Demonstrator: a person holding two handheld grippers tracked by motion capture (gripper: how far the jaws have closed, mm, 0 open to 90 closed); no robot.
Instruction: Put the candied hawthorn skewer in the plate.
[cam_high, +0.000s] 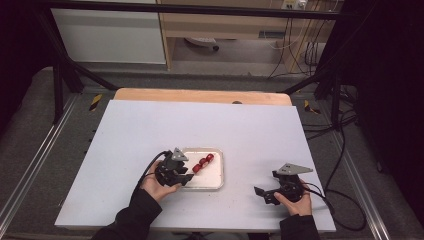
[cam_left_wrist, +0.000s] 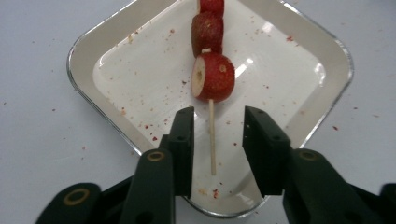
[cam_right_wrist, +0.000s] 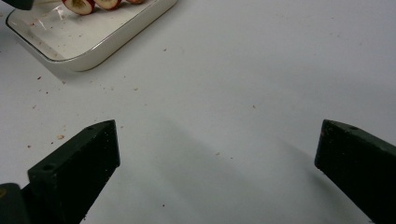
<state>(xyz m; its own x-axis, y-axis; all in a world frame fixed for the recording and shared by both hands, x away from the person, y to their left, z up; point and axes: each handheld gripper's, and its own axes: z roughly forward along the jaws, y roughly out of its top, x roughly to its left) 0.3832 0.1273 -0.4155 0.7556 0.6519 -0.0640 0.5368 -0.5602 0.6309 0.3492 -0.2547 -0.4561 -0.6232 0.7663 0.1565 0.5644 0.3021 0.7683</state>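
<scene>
A white square tray (cam_high: 216, 176) lies on the table near its front middle. On it rests a thin wooden skewer (cam_left_wrist: 212, 140) that carries red fruit pieces (cam_left_wrist: 213, 77); the same fruit (cam_high: 202, 162) shows from above. My left gripper (cam_left_wrist: 216, 117) hovers over the tray's near corner, jaws apart on either side of the bare stick without touching it. The left gripper (cam_high: 186, 176) sits at the tray's left edge. My right gripper (cam_high: 261, 192) is held off to the right, low over bare table. Its jaws (cam_right_wrist: 219, 135) stand wide open with nothing between them.
Red crumbs speckle the tray (cam_left_wrist: 116, 84) and the table around it. In the right gripper view the tray (cam_right_wrist: 93, 46) with its fruit (cam_right_wrist: 79, 5) lies at the far upper left. A wooden board edge (cam_high: 202, 96) borders the table's far side.
</scene>
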